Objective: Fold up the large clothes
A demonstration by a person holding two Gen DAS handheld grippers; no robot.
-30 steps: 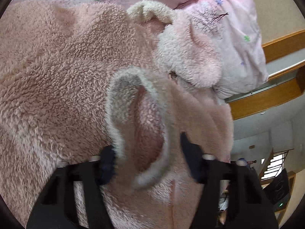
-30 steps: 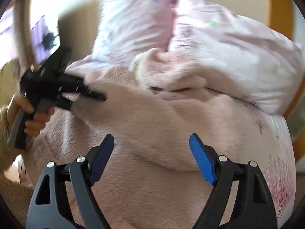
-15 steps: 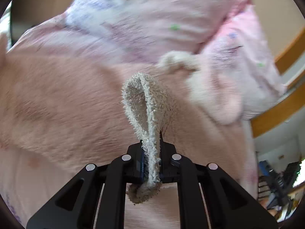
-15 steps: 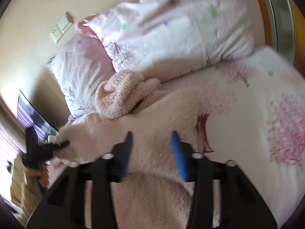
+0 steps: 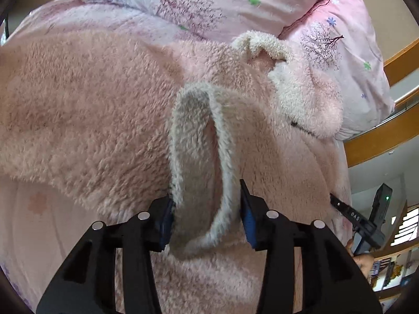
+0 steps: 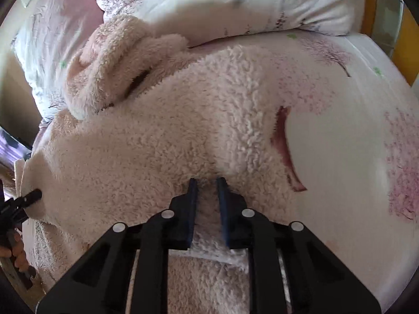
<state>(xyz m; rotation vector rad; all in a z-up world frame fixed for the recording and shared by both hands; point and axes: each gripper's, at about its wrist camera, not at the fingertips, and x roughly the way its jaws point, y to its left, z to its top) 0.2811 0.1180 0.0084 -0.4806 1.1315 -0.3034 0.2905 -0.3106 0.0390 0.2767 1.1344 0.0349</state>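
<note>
Blue fingers [image 5: 165, 222] of the left gripper [image 5: 205, 221] have just been opening and are standing partly apart, a cream cuff loop [image 5: 201, 157] of the pink fleece garment [image 5: 91, 104] between them, lying on the bed sheet [image 6: 340, 157]. Only the left view is showing the pillows [image 5: 235, 2] fully. The right gripper [image 6: 207, 196] has just been closing and is pinching a fleece fold while tilting steeply downward. A hand [image 6: 18, 256] is showing, partly cut off.
</note>
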